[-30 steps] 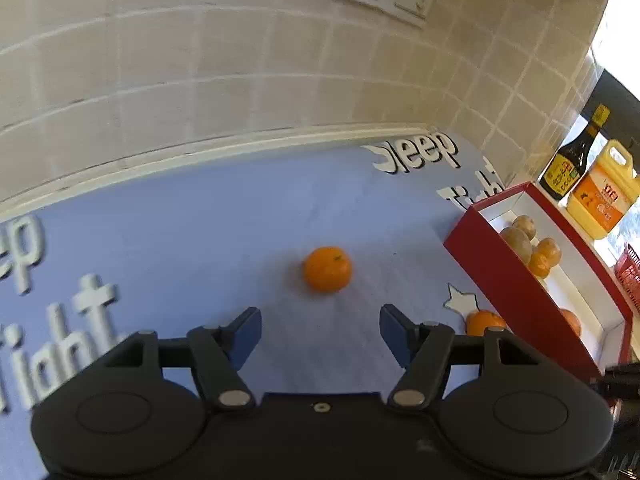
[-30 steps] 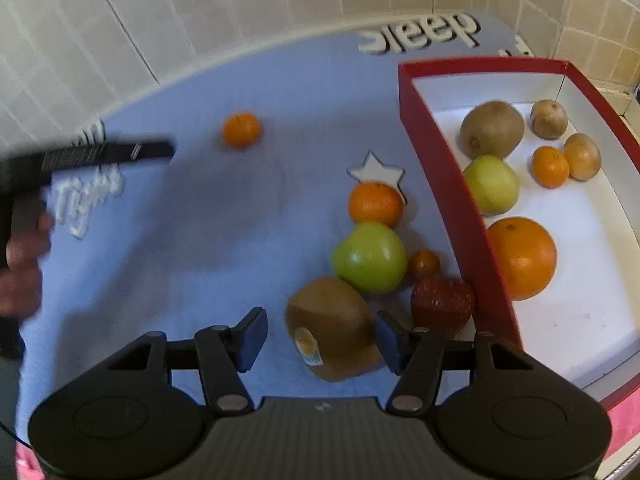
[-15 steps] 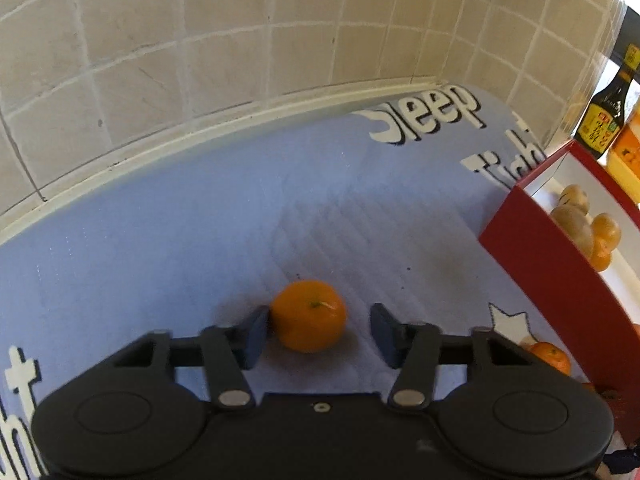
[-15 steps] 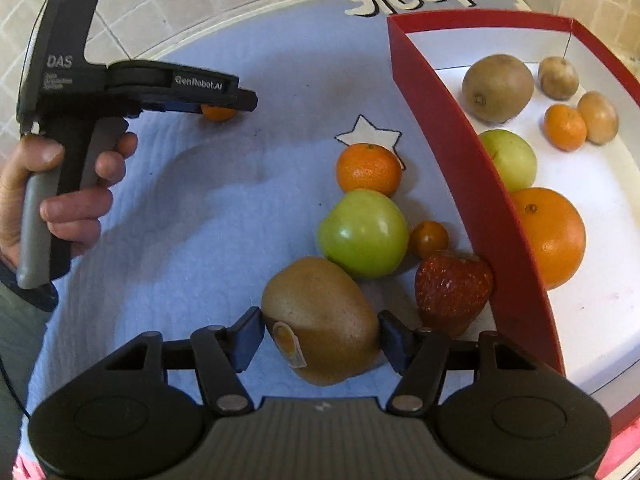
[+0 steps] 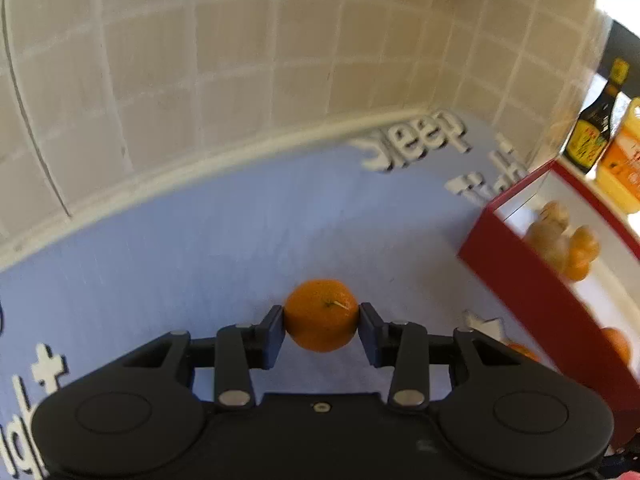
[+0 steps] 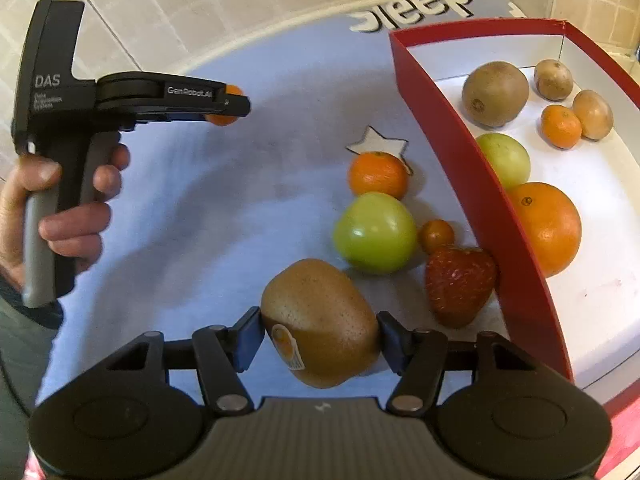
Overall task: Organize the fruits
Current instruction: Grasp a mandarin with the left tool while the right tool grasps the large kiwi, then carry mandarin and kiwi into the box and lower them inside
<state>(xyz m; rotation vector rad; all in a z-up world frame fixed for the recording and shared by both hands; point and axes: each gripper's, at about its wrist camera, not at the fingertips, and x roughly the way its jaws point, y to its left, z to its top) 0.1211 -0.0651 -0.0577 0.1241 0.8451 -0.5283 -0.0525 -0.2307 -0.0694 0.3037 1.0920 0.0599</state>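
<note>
My left gripper [image 5: 321, 325] is shut on a small orange tangerine [image 5: 321, 314] and holds it above the blue mat [image 5: 200, 248]; it also shows in the right wrist view [image 6: 224, 108]. My right gripper [image 6: 319, 334] is shut on a brown kiwi [image 6: 320, 320] with a sticker. On the mat beside it lie a green apple [image 6: 376, 232], a tangerine [image 6: 378, 174], a tiny orange fruit [image 6: 436, 235] and a strawberry [image 6: 458, 284]. The red box [image 6: 460, 140] at the right holds several fruits, among them a large orange [image 6: 548, 226].
A tiled wall [image 5: 240, 60] runs along the back of the mat. A dark sauce bottle [image 5: 596, 128] and an orange jug [image 5: 624, 160] stand behind the box. The person's hand [image 6: 76, 200] grips the left tool's handle.
My left gripper closed on the tangerine and lifted it off the mat. My right gripper closed on the kiwi.
</note>
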